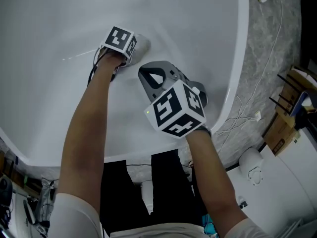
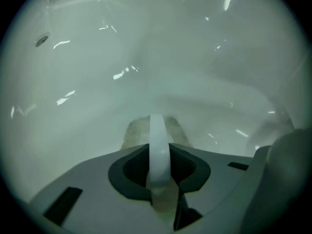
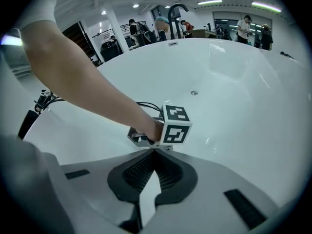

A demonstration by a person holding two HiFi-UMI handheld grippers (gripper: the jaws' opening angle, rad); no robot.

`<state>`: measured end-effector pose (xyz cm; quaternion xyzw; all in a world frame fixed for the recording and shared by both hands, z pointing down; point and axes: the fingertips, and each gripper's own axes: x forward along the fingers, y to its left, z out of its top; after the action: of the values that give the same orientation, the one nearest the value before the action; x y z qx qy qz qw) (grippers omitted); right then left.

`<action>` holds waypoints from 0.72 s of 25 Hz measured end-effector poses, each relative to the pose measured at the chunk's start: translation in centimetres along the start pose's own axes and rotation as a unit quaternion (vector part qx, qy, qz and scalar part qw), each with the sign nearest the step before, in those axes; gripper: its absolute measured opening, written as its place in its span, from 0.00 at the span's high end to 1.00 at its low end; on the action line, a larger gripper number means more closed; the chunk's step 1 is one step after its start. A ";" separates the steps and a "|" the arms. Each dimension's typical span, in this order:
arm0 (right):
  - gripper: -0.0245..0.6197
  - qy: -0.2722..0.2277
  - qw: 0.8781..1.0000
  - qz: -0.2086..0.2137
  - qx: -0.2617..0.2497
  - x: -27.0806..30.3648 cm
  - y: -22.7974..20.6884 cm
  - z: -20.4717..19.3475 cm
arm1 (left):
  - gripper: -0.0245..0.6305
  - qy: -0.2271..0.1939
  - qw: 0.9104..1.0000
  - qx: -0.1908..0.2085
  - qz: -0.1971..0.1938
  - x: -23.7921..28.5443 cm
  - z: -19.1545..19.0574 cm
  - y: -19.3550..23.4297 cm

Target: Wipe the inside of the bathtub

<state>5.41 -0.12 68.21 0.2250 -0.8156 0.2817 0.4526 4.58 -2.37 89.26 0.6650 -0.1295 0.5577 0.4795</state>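
The white bathtub [image 1: 59, 93] fills the head view. My left gripper [image 1: 135, 46] reaches deep into it, shut on a whitish wiping cloth [image 1: 143, 44] that rests against the tub's curved wall. In the left gripper view the cloth [image 2: 132, 131] bulges past the jaws and a white strip of it [image 2: 159, 145] is pinched between them. My right gripper [image 1: 152, 77] hovers just behind and right of the left one, shut with nothing in it. In the right gripper view its tips [image 3: 155, 154] meet and point at the left gripper's marker cube [image 3: 174, 126].
A small round fitting [image 3: 194, 92] sits on the tub's far wall. The tub rim [image 1: 242, 58] runs down the right, with a stone-patterned floor and white cables [image 1: 270, 58] beyond it. Cardboard boxes [image 1: 286, 118] stand at the right. People stand far behind the tub [image 3: 246, 30].
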 end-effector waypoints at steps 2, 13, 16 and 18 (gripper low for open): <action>0.95 0.014 1.000 0.008 -0.008 1.2 0.0 0.1 | 0.81 0.001 1.000 0.000 0.004 -0.7 -0.7 1.0; 0.95 0.058 0.995 0.035 -0.075 6.5 0.4 0.5 | 0.81 -0.010 1.000 -0.003 0.015 -3.8 -4.3 5.3; 0.95 0.063 0.993 0.047 -0.092 8.2 1.0 0.8 | 0.81 -0.011 1.000 0.007 0.022 -4.3 -5.3 6.6; 0.95 0.070 0.990 0.061 -0.105 9.4 1.7 0.8 | 0.81 -0.010 1.000 0.009 0.025 -4.7 -6.0 7.6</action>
<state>-0.72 -0.47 75.52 0.1058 -0.8192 0.2366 0.5115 -6.13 -3.22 88.41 0.6713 -0.1457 0.5643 0.4578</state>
